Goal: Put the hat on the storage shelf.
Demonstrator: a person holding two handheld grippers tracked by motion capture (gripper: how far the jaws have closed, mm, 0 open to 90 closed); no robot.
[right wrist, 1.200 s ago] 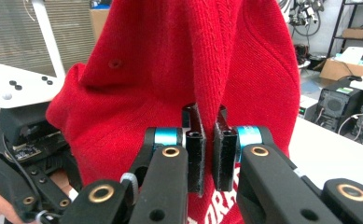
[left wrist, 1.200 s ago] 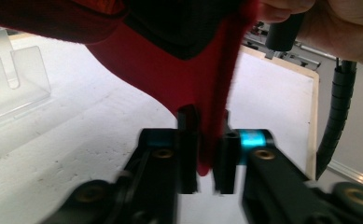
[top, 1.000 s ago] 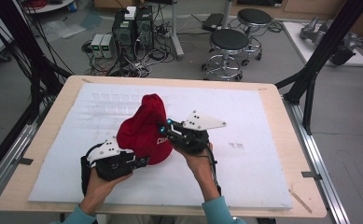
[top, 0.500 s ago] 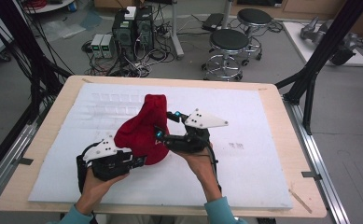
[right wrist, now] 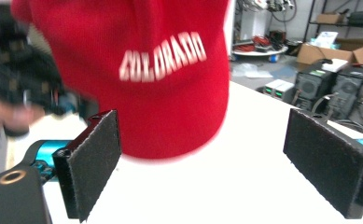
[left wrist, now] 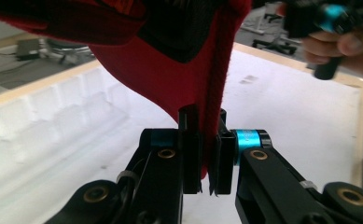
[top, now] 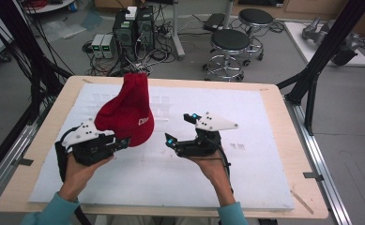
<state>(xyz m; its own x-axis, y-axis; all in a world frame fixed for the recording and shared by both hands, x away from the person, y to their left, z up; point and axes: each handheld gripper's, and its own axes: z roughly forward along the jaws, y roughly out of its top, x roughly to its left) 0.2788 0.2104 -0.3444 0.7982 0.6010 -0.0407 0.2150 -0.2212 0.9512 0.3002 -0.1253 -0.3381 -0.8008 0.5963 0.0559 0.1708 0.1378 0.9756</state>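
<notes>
A red cap point(top: 126, 115) with white "COLORADO" lettering hangs above the white foam sheet point(top: 264, 154), peak pointing away from me. My left gripper point(top: 123, 141) is shut on the cap's lower edge. In the left gripper view the red fabric point(left wrist: 170, 79) is pinched between the two jaws of that gripper point(left wrist: 206, 161). My right gripper point(top: 179, 128) stands to the right of the cap, apart from it. Its jaws have just been opening and nothing is between them. In the right gripper view the cap point(right wrist: 146, 70) hangs beyond the wide-apart pads of my right gripper point(right wrist: 212, 161).
The foam sheet covers most of a wooden table point(top: 283, 105). Black frame posts point(top: 321, 61) rise at the table's left and right sides. Two stools point(top: 229, 44) and computer cases point(top: 133, 30) stand on the floor beyond the far edge.
The right gripper has opened and let go of the cap. The left gripper has lifted the cap up and to the left, so it now hangs from that gripper alone.
</notes>
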